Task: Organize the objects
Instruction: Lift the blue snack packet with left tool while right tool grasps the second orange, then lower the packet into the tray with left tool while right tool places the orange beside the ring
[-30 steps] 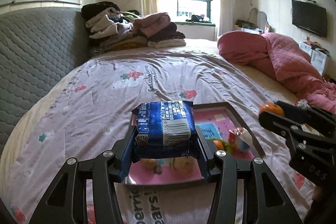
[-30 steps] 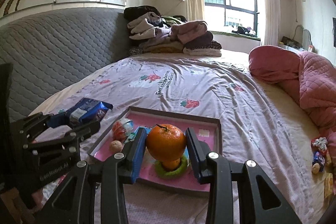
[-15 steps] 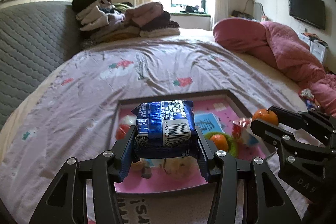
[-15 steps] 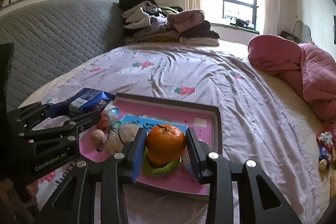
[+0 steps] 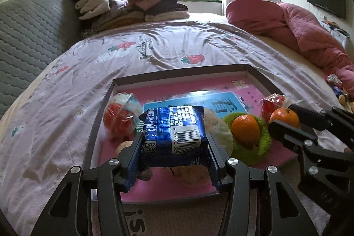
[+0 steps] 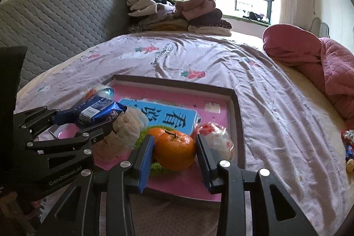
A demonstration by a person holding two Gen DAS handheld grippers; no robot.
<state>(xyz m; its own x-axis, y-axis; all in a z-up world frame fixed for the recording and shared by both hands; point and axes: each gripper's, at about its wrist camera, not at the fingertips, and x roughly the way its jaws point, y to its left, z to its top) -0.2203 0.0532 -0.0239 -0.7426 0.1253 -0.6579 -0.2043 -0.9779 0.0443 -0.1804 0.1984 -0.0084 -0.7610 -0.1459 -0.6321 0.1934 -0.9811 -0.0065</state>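
My left gripper (image 5: 173, 147) is shut on a blue snack packet (image 5: 173, 127) and holds it over the near left part of a pink tray (image 5: 181, 76) on the bed. My right gripper (image 6: 174, 153) is shut on an orange (image 6: 174, 150) above the tray's (image 6: 237, 116) near right part. In the tray lie a second orange on a green pad (image 5: 245, 131), a blue card (image 5: 223, 104), a white plush (image 6: 127, 125), and red-and-white wrapped snacks (image 5: 120, 115) (image 6: 215, 139). The right gripper with its orange also shows in the left wrist view (image 5: 285, 118), the left gripper in the right wrist view (image 6: 97, 118).
The tray sits on a lilac bedsheet (image 5: 154, 50). A grey padded headboard (image 6: 55, 21) is at the left, a pile of folded clothes (image 5: 128, 6) at the far end, a pink quilt (image 5: 298, 30) at the right. Small wrapped sweets (image 6: 348, 147) lie on the bed's right side.
Both grippers have moved forward and down over the tray, each still holding its item. The tray and its contents now look closer and larger.
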